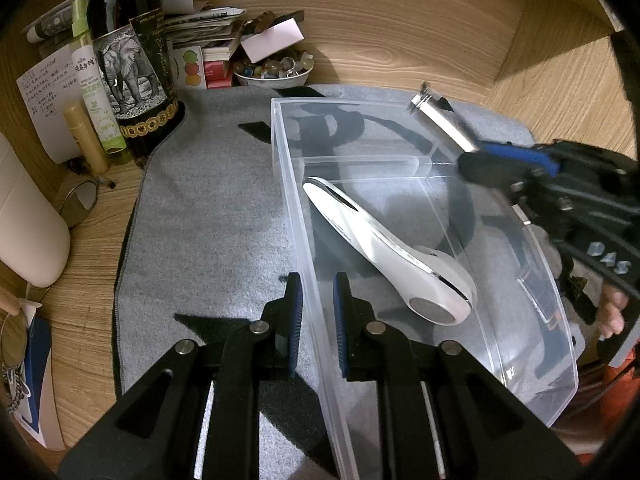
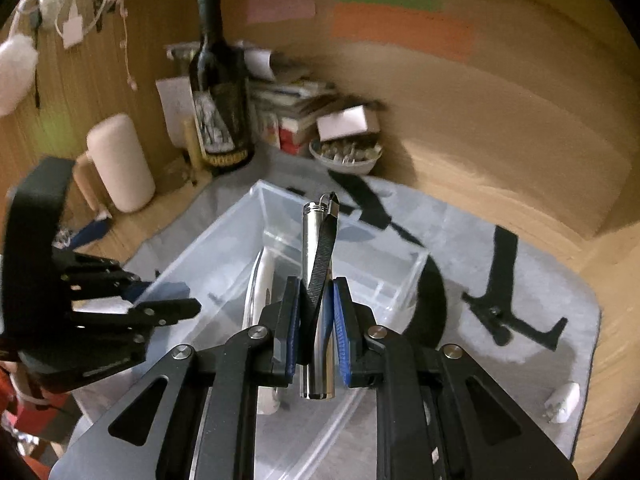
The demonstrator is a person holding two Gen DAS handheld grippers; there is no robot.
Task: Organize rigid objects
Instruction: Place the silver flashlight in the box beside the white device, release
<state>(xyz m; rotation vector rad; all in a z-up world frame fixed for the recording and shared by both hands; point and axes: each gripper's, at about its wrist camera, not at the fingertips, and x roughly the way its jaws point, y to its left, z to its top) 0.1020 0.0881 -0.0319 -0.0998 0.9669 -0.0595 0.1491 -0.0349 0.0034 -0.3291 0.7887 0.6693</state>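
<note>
Metal cylinder (image 2: 318, 300), silver with a black strap (image 2: 325, 256) hanging from its cap, is clamped between the blue pads of the right gripper (image 2: 317, 320) and held in the air above the clear plastic bin (image 1: 536, 248); the left wrist view shows the same cylinder (image 1: 444, 122) slanting over the bin's far right corner. Gripping it near its lower half leaves the capped end free to go in first, which suits a drop into one of the bin's divided sections; which section is meant cannot be told. A white handheld device (image 1: 384, 248) already lies slantwise on the bin floor, in the large near compartment. The left gripper (image 1: 318, 316) carries nothing, its jaws narrowly parted astride the bin's near-left wall, probably to steady the bin. The bin rests on a grey felt mat (image 1: 208, 216) with black markings, spread over a wood-grain tabletop (image 1: 400, 32). At the back stand a dark wine bottle (image 1: 132, 60), a stack of books and papers (image 1: 208, 36) and a small bowl of beads (image 1: 272, 70), against a wood-panelled wall (image 2: 500, 120) bearing coloured paper notes.
</note>
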